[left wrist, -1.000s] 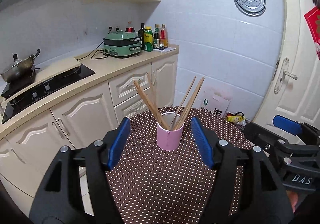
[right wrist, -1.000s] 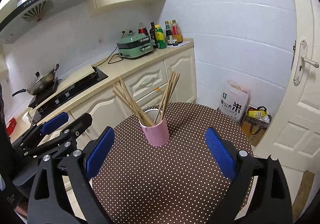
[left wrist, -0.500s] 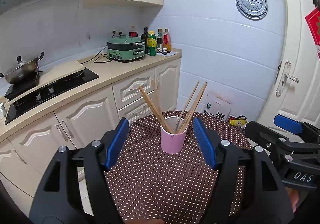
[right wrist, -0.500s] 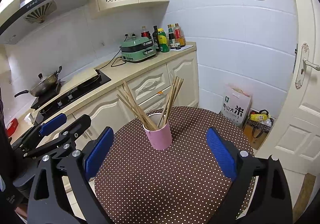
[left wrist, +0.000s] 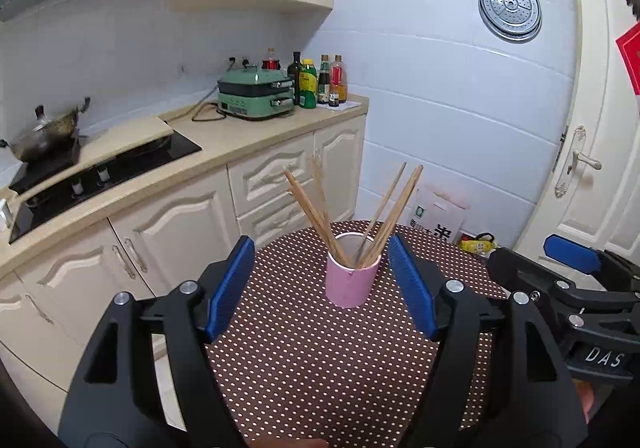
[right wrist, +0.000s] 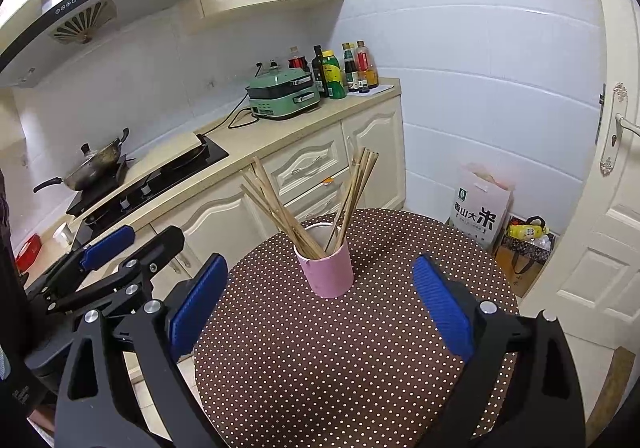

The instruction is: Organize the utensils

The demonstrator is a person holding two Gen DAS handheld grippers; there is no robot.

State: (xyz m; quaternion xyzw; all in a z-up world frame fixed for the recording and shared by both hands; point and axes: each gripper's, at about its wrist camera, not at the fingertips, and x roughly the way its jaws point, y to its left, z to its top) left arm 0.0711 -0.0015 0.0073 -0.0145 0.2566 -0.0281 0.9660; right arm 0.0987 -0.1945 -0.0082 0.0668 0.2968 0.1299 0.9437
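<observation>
My left gripper (left wrist: pixel 322 282) is spread wide with nothing between its blue pads, hanging above the near half of the dotted round table (left wrist: pixel 320 368), and my right gripper (right wrist: pixel 318 304) is just as wide apart and just as empty, touching nothing. Straight ahead of both, toward the far side of the table, stands the pink cup (left wrist: pixel 350 272), upright, with the wooden chopsticks (left wrist: pixel 360 216) fanned out of it in two leaning bunches. Those sticks look light, stiff and thin, likely to roll or pivot in a pinch, so I'd take one by the bare shaft well above the rim. The cup looks light too and could tip if I drag a stick sideways. Counter cabinets (left wrist: pixel 180 228) beyond.
</observation>
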